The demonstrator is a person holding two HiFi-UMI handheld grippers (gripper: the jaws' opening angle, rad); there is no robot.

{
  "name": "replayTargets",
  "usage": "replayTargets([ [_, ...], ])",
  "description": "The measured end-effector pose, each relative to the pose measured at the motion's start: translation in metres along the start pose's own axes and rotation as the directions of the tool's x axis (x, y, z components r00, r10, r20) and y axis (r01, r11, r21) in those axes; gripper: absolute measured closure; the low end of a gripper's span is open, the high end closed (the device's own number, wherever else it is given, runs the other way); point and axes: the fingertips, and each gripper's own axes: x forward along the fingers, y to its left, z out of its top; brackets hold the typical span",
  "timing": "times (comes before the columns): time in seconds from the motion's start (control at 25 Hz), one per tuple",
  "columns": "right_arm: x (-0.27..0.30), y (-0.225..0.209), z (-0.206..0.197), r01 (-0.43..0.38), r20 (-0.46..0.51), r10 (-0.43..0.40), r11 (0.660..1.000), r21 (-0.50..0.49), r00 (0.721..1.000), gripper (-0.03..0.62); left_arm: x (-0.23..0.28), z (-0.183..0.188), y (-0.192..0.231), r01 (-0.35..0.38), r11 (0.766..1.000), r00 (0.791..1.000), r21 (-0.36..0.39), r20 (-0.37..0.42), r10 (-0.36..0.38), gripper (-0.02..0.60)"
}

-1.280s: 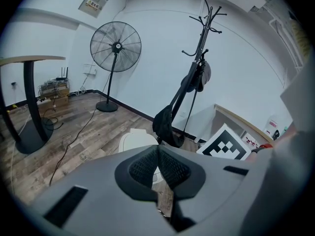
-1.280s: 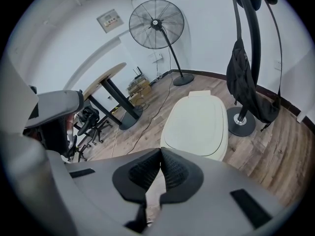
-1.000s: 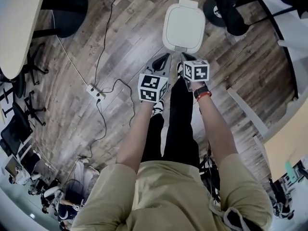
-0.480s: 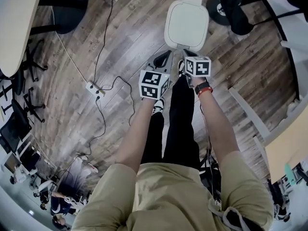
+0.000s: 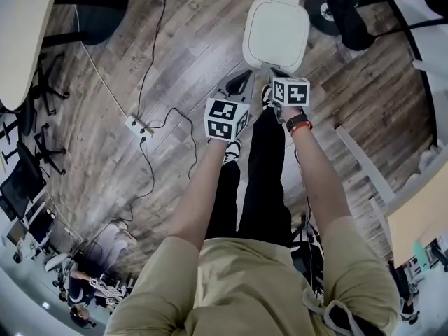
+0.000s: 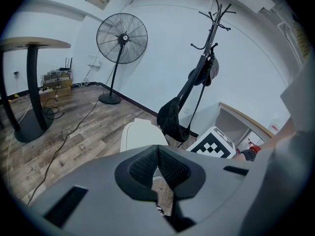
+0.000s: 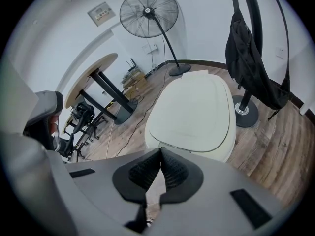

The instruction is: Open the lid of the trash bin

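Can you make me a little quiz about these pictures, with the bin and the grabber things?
1. True or false: the trash bin's lid is lifted open.
2. Pick one. The right gripper is: A) clamped on the lid, B) shut on nothing, C) wide open.
3. Fill in: in the left gripper view, the tall thing with a round cage standing by the wall is a ____.

Key: 1 false, the lid lies closed. 2 B. 3 fan.
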Motion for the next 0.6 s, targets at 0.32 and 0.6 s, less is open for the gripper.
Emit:
replayTargets([
  [0.32, 0.013, -0.007, -0.004, 0.006, -0.016, -0.006, 1.000, 0.004, 1.000, 0.592, 0.008, -0.005, 0.006, 0.004, 1.000, 1.000, 0.002, -0.008, -0.004, 0.558],
  [0.6, 0.021, -0.012, -0.012, 0.014, -0.032, -0.014, 1.000, -0.001, 0.999, 0.592, 0.011, -0.012, 0.004, 0.010, 1.000, 1.000, -0.002, -0.012, -0.010, 0.558],
])
